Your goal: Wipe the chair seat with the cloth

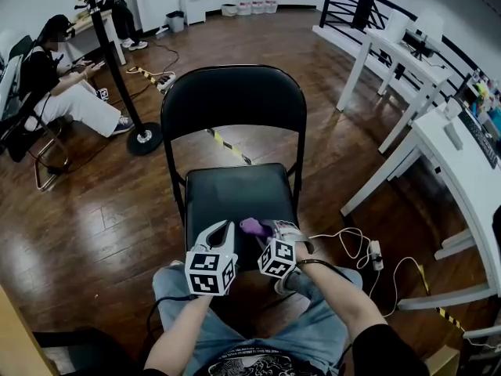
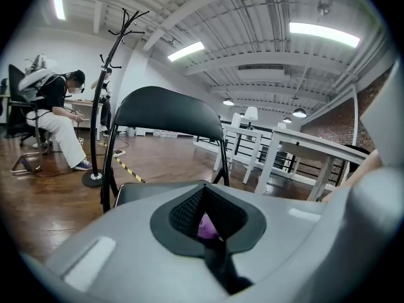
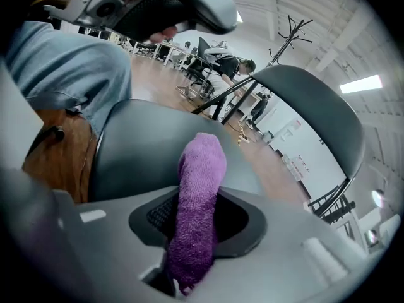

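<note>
Purple cloth [image 3: 199, 188] looks soft and limp, pinched mid-length by the right gripper [image 3: 192, 245]; the left gripper [image 2: 211, 235] is closed, empty.

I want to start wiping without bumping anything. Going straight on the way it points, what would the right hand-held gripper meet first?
Most likely the chair seat: the right hand-held gripper is shut on the purple cloth, whose tip sticks out ahead with the seat beyond it, though depth is unclear.
</note>
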The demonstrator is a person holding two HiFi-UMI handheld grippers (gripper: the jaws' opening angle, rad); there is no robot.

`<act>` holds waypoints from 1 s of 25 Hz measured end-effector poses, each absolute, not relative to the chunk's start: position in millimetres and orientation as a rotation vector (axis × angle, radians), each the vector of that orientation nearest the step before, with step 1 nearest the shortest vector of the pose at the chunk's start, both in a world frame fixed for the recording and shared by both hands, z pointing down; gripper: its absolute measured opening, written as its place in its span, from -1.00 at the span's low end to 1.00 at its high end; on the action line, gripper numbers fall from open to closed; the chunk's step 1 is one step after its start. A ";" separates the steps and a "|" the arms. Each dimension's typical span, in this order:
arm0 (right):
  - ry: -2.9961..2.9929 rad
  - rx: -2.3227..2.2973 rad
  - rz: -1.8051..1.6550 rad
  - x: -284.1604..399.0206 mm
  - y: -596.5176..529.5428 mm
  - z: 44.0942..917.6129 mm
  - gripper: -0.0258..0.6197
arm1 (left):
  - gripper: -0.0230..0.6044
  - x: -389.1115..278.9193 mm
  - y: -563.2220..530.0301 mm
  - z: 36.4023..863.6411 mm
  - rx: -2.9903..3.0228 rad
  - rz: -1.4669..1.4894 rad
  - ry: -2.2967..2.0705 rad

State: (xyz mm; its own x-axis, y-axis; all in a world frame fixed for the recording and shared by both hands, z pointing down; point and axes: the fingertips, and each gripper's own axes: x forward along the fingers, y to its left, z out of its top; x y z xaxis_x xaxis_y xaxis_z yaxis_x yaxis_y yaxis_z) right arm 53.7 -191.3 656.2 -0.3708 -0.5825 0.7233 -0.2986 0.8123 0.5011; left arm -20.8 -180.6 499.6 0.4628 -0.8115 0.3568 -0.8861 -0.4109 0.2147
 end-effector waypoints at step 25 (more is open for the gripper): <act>-2.041 0.661 -0.366 52.4 -139.0 641.7 -0.56 | -0.91 2.0 -172.7 488.1 2.396 0.244 -1.381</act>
State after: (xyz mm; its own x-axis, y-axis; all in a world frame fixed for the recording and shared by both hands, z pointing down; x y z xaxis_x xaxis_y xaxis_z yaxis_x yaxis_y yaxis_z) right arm 52.4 -139.0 641.7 -0.4246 -0.5855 0.6906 -0.3089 0.8107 0.4974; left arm 2.0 -172.7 488.1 0.5065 -0.7989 0.3244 -0.8616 -0.4554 0.2241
